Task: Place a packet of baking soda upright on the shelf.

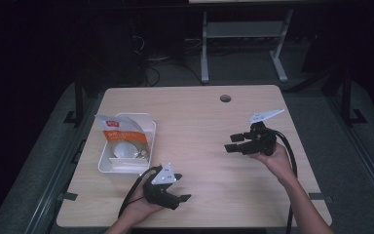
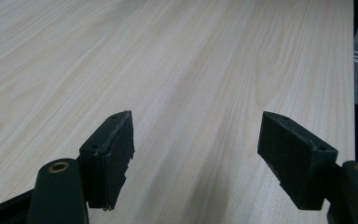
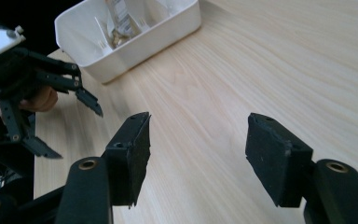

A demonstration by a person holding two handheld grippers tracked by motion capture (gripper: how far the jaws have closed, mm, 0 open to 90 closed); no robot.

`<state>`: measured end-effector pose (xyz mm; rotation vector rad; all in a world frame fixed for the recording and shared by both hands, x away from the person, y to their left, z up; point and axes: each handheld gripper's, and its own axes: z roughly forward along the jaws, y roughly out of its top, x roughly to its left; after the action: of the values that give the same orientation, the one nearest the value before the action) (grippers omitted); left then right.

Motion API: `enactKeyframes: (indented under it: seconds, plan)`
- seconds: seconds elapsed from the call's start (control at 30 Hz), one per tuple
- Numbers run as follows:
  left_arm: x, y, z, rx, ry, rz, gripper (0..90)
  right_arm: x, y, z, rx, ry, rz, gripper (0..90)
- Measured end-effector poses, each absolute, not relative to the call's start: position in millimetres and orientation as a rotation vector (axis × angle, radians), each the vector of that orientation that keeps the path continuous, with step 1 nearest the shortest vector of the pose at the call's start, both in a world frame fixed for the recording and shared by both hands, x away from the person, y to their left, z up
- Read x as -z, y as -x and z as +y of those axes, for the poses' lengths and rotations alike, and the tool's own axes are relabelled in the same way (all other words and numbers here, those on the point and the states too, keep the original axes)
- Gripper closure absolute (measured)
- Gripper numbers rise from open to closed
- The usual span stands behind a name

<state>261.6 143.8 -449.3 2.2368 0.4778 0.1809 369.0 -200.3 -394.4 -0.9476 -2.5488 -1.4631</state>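
Left gripper [image 1: 175, 194] sits low over the near edge of the wooden table [image 1: 199, 122], held in the person's left hand [image 1: 139, 207]; jaws point toward the table's right side. In the left gripper view its own jaws stand wide apart with bare wood grain between them, nothing held.

Right gripper [image 1: 233, 144] hovers over the right half of the table, in the right hand [image 1: 275, 158], jaws pointing left toward the tray. Grey three-cornered plate on top tilts up and to the right. In the right gripper view the jaws are spread wide, empty, with tabletop between the pads.

White plastic tray [image 1: 148, 134] rests on the left part of the table, well apart from both grippers. Inside it lies a crumpled packet [image 1: 121, 134] with an orange and white label, one end sticking up over the tray's far left corner; a pale round item [image 1: 123, 150] sits beside it in the tray, too small to identify. In the right gripper view the tray [image 3: 168, 28] shows at upper left, beyond the left gripper [image 3: 70, 105], which appears at the left edge.

Round cable hole [image 1: 225, 98] near the far edge of the table
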Motion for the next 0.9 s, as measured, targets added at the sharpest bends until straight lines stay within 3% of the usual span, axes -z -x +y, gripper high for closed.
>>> enactKeyframes:
  seconds: [0.9]
  plan:
    - [448, -262, 145, -0.201, -2.23, 0.474, 26.5, 424, -328, -256, 1.457, 1.118, -2.507, 36.3]
